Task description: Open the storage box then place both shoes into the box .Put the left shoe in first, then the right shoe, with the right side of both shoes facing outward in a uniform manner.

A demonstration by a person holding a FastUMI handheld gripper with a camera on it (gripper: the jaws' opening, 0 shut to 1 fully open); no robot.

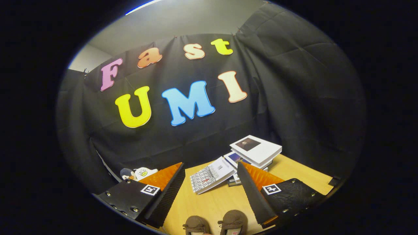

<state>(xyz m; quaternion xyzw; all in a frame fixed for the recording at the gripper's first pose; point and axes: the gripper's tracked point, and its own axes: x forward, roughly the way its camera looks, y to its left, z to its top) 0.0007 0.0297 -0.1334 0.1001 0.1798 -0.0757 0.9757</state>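
Gripper view: we are holding the gripper (210,192) open and empty above two brown shoes (215,225) on the table (212,202). We are judging nothing done yet; opening the box and loading both shoes remain.

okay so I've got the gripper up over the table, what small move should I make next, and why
Probably tilt the hand-held gripper down toward the table. Its fingers are spread open and hold nothing, aimed at the books and the booth wall, while the two brown shoes sit low between the fingers, and I can't spot the storage box.
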